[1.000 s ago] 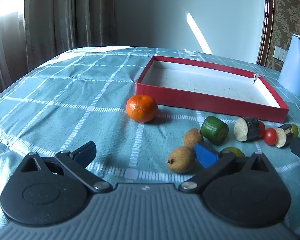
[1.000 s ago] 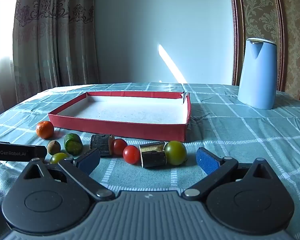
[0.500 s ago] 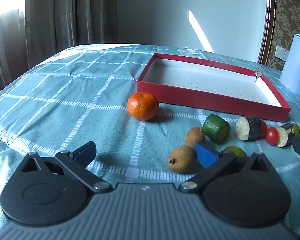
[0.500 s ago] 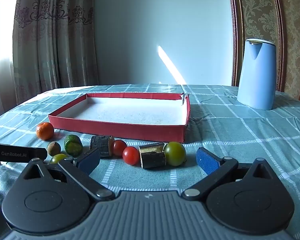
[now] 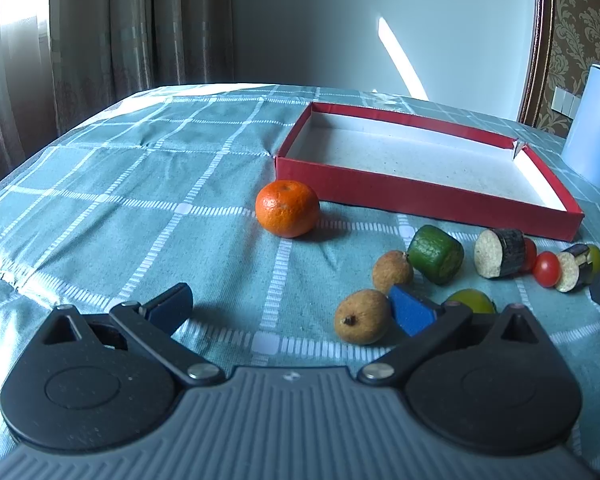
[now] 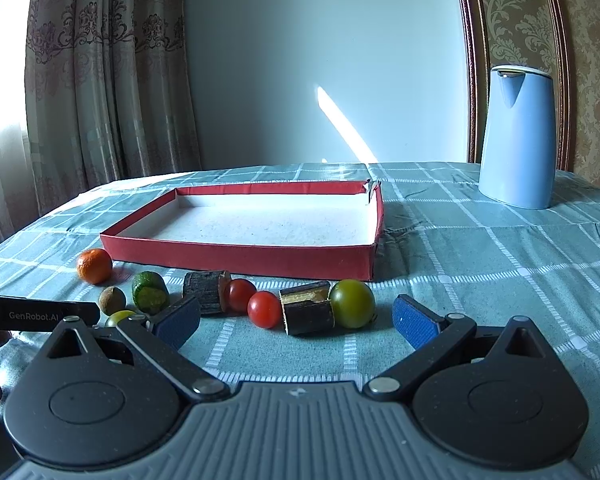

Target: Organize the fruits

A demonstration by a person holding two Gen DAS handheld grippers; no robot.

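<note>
Table: I see a teal checked tablecloth [image 6: 480, 264] covering the whole surface, with everything standing on it.
Box: a shallow red cardboard tray with a white inside [image 6: 236, 254] lies flat mid-table, nothing in it; I see it again from the left wrist [image 5: 420, 196].
Kettle: a pale blue plastic jug kettle [image 6: 516, 136] stands upright well to the right of the box, apart from the fruit.
Left gripper [image 5: 290, 306]: my left jaws are spread wide and hold nothing; the blue pad of its right finger [image 5: 410, 310] sits just beside a brown rough-skinned round fruit [image 5: 362, 316].
Right gripper [image 6: 296, 320]: my right jaws are likewise released and bare, low over the cloth in front of the fruit row.
Orange: a round orange mandarin [image 5: 287, 214] rests near the box's left front corner, clear of the other pieces.
Fruit row: in front of the box, left to right, I see a second brown round fruit [image 6: 112, 300], a cut green cylinder chunk [image 6: 150, 298], a dark-skinned cut chunk [image 6: 206, 296], two red cherry tomatoes [image 6: 265, 309], another dark cut chunk [image 6: 306, 312] and a green round tomato [image 6: 352, 303] touching it.
Small fruit: a yellow-green round one [image 5: 470, 300] peeks out behind the left gripper's finger.
</note>
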